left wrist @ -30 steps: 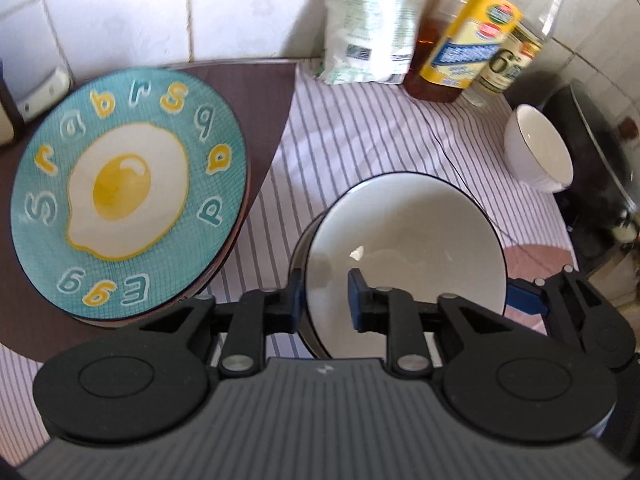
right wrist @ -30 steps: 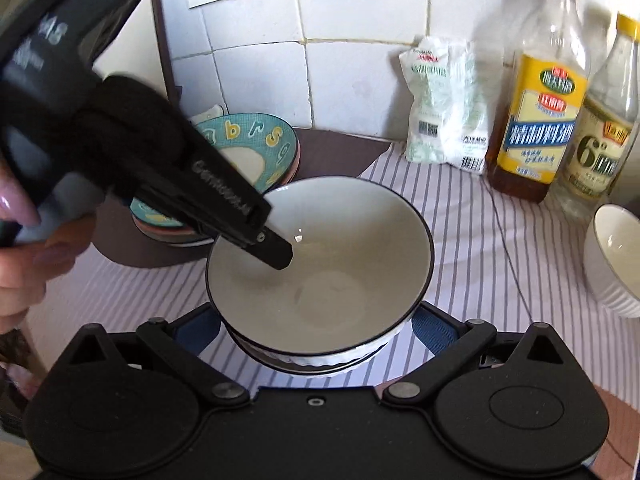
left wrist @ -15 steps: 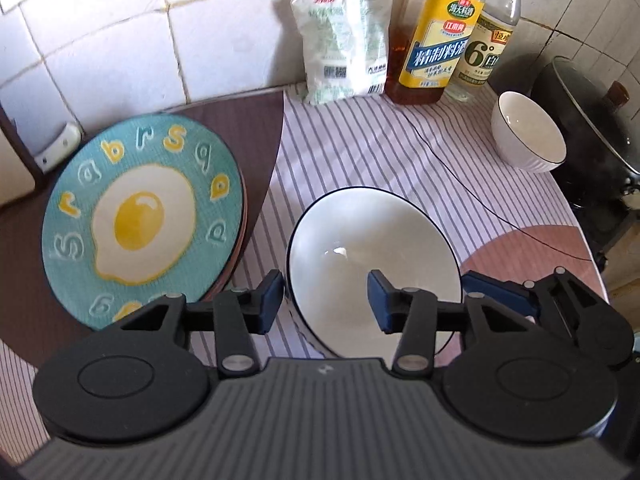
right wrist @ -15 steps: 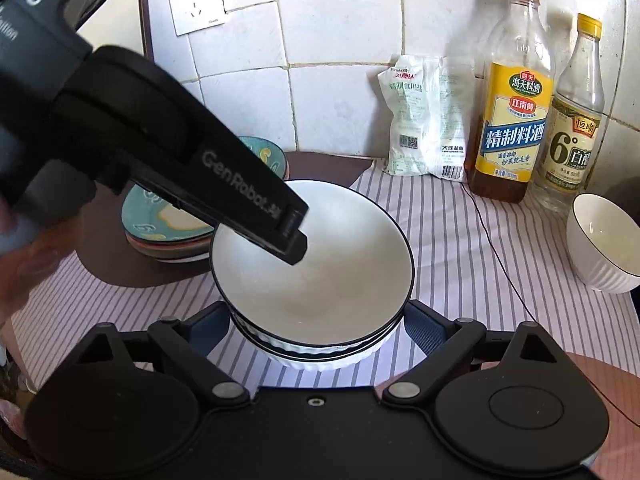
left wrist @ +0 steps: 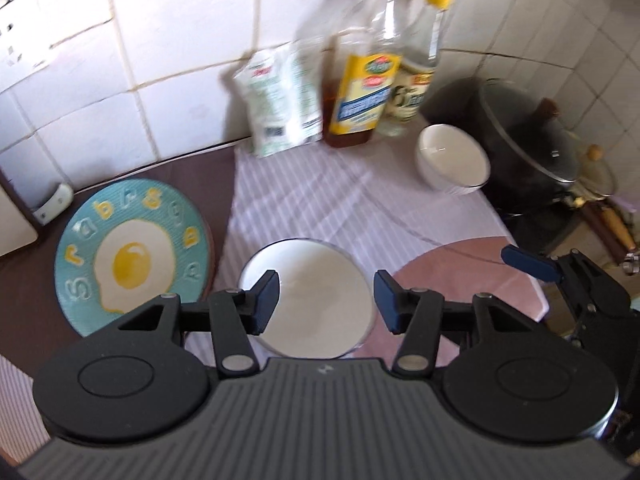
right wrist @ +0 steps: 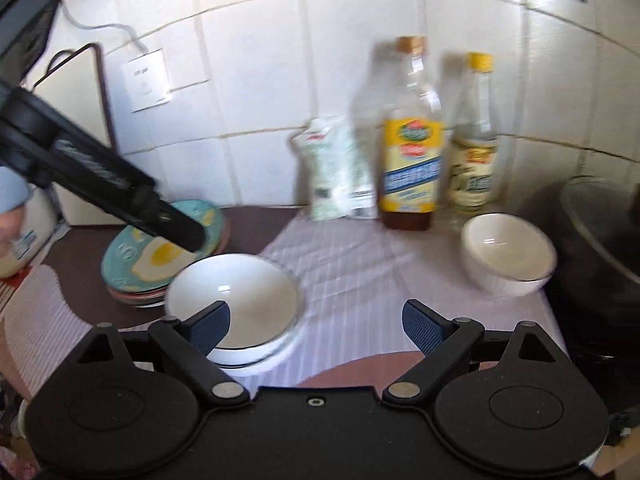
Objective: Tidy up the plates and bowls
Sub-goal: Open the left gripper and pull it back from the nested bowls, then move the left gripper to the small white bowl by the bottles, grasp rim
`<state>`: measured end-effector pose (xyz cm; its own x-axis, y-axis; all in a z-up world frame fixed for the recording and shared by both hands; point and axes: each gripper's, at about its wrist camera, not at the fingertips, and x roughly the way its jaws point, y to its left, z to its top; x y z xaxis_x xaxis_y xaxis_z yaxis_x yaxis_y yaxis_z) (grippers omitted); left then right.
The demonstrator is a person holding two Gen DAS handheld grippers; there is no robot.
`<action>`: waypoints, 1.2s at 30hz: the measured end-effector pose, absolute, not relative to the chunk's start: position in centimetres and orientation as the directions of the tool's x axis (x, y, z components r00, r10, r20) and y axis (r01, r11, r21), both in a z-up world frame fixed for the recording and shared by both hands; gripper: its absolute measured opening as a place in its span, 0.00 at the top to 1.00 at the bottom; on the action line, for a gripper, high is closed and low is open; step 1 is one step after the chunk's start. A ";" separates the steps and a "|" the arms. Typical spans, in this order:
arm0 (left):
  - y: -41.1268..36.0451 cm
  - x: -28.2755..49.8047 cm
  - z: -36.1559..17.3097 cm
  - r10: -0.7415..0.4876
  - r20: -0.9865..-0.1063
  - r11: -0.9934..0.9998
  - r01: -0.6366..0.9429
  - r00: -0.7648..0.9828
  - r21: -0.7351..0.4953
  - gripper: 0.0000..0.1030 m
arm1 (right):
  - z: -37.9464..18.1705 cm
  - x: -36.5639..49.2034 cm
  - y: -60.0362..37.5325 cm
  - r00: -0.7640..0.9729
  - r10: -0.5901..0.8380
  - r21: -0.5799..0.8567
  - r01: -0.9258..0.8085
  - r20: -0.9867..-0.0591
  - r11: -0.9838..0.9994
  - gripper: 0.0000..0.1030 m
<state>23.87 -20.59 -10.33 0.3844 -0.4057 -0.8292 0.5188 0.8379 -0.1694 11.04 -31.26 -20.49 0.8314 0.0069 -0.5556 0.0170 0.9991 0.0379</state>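
Note:
A stack of white bowls with dark rims sits on the striped cloth. To its left a teal fried-egg plate tops a plate stack. A smaller white bowl stands at the back right. My left gripper is open and empty, raised above the bowl stack; its body shows at the left of the right wrist view. My right gripper is open and empty, just right of the bowl stack and above the cloth.
Two bottles and a white pouch stand against the tiled wall. A dark lidded pot sits at the right. A wall socket is at the upper left.
My left gripper let go of the bowl rim, opened wide and rose away. My right gripper pulled back and to the right from around the bowl stack. The bowls stayed on the cloth.

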 end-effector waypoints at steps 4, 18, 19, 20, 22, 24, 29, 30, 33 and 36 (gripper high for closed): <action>-22.6 22.7 -9.0 -0.405 -0.818 0.818 0.561 0.409 -0.125 0.43 | -19.4 9.8 -33.5 0.842 -0.008 0.035 0.032 -0.539 0.999 0.07; -30.2 23.1 -9.1 -0.461 -0.797 0.767 0.627 0.391 -0.136 0.25 | -18.9 6.4 -38.4 0.951 -0.017 0.001 0.018 -0.309 1.000 0.02; -30.9 23.4 -9.4 -0.463 -0.796 0.766 0.628 0.391 -0.137 0.24 | -19.3 6.6 -38.8 0.953 -0.012 0.008 0.015 -0.301 1.000 0.02; -31.7 23.7 -9.6 -0.468 -0.792 0.761 0.634 0.392 -0.136 0.23 | -19.7 7.1 -39.2 0.951 -0.011 0.010 0.015 -0.308 1.000 0.01; -33.4 24.6 -10.5 -0.481 -0.786 0.750 0.646 0.388 -0.140 0.19 | -20.7 8.3 -39.8 0.941 -0.022 -0.008 0.020 -0.339 1.000 0.01; -34.9 25.7 -11.7 -0.497 -0.781 0.742 0.652 0.378 -0.157 0.19 | -22.0 9.7 -40.4 0.927 -0.036 -0.018 0.032 -0.373 0.999 0.01; -38.1 28.7 -15.4 -0.508 -0.783 0.748 0.634 0.357 -0.196 0.19 | -25.7 13.3 -43.3 0.885 -0.079 -0.014 0.082 -0.459 0.997 0.01; -38.6 29.3 -16.1 -0.517 -0.784 0.745 0.632 0.344 -0.214 0.19 | -26.4 14.0 -43.9 0.878 -0.081 -0.007 0.089 -0.472 0.996 0.01; -40.3 31.1 -18.3 -0.512 -0.791 0.762 0.603 0.336 -0.237 0.21 | -27.9 15.9 -45.3 0.863 -0.101 0.000 0.116 -0.495 0.993 0.01; -42.0 32.3 -20.2 -0.496 -0.795 0.783 0.576 0.351 -0.234 0.21 | -29.2 17.9 -46.2 0.840 -0.096 -0.001 0.113 -0.534 0.994 0.01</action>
<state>32.29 -42.04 -20.21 0.3508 -0.4955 -0.7946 0.5757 0.7833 -0.2343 17.89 -46.20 -29.19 0.8398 -0.0962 -0.5343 0.1129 0.9936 -0.0015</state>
